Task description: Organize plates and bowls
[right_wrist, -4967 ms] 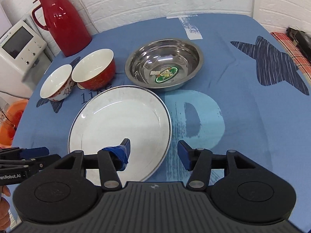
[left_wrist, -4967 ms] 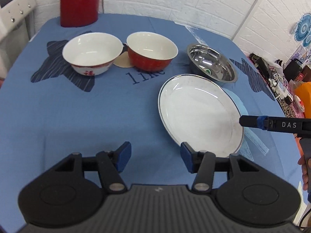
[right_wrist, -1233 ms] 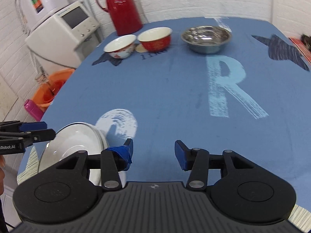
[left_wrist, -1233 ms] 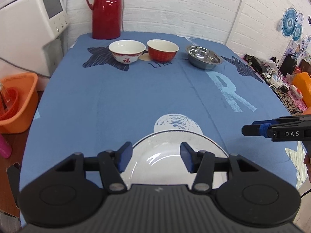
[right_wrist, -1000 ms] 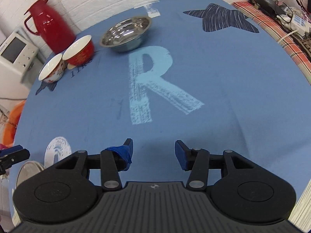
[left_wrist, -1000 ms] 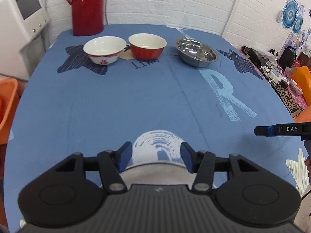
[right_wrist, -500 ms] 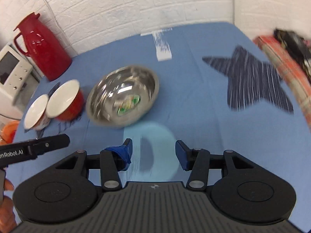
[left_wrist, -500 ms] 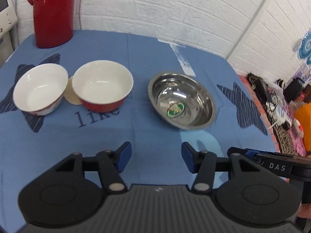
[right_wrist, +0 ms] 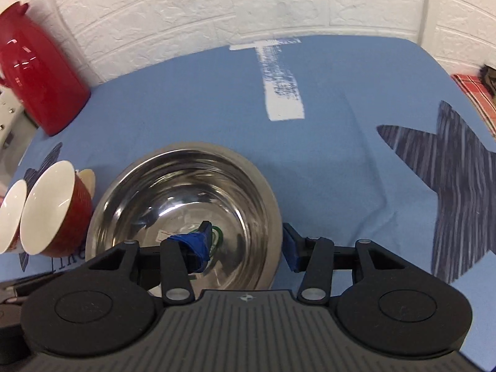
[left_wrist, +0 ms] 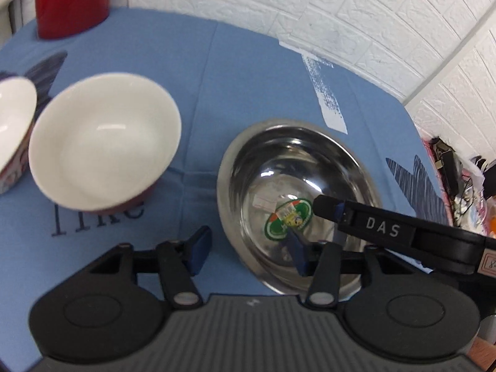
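Steel bowl (right_wrist: 186,204) sits nearest you on the blue-clothed counter (right_wrist: 325,155); your right hand-held gripper (right_wrist: 246,248) and left hand-held gripper (left_wrist: 248,251), both open, each straddle its rim. Beside it stand the red bowl (left_wrist: 105,145) and white bowl (left_wrist: 12,124), then the red flask (right_wrist: 34,77).

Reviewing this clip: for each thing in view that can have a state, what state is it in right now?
Steel bowl: upright, empty apart from a sticker; both grippers straddle its rim.
Red bowl: upright, empty, untouched.
White bowl: upright, beside the red bowl, mostly cut off.
Red thermos: standing at the back.
Left gripper: open.
Right gripper: open.
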The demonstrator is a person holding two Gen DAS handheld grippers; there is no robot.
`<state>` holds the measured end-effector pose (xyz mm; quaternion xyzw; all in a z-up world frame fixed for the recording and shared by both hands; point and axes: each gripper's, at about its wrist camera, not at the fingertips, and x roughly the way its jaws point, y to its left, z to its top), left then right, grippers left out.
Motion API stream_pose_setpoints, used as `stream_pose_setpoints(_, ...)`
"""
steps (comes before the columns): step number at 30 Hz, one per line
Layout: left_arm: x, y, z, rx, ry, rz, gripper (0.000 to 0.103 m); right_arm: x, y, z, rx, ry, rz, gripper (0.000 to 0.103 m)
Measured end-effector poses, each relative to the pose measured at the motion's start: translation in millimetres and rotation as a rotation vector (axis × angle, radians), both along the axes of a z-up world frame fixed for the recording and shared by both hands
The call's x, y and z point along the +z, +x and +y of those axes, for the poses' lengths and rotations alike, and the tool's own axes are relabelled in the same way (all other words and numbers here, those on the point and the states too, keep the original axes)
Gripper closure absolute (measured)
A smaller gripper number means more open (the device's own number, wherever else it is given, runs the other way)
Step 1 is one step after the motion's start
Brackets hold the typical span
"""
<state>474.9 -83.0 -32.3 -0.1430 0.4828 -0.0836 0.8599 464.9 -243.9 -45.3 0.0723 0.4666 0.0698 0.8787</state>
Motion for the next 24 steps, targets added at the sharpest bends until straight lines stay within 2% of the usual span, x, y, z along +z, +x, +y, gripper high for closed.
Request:
stream_pose_setpoints(1, -1.0, 0.9, -1.4, -0.013, 0.014, -0.004, 0.082, 0.5, -2.3, 2.2, 0.011, -0.008, -0.009, 0.076)
stream_pose_setpoints(2, -1.5, 0.8, -2.3, -0.025, 0.019, -0.004, 0.092, 1.3, -5.1, 2.6, 0.009, -0.014, -0.014, 0.08)
stream_pose_setpoints(5, -1.7, -6.8, 2.0, -0.053, 0.018, -0.013, 0.092, 4.6, -18.0, -4.3, -0.002, 0.04, -0.011, 0.085)
stream_pose_setpoints(7, -0.4, -14.9, 5.3, -0.076, -0.007, -0.008, 0.092, 4.9, -32.2, -4.5, 0.027, 0.046, 0.007, 0.085)
stream_pose_setpoints(10, 9.6, -42.6, 7.6, -0.117, 0.015, -0.026, 0.092, 8.3, -70.5, 0.3, 0.064, 0.037, 0.009, 0.084)
stream_pose_setpoints(14, 26.1, -99.9, 7.4, -0.178, 0.028, -0.027, 0.093, 18.7, -140.0, 5.5, 0.083, 0.012, -0.022, 0.081)
stream_pose_setpoints(18, 37.0, -168.5, 6.8, -0.251, 0.027, -0.026, 0.092, 30.3, -220.2, -0.2, 0.072, 0.051, -0.042, 0.079)
stream_pose_setpoints(24, 35.2, -269.3, 13.2, -0.377, 0.013, -0.018, 0.091, 30.8, -324.0, 4.6, 0.058, 0.065, -0.039, 0.078)
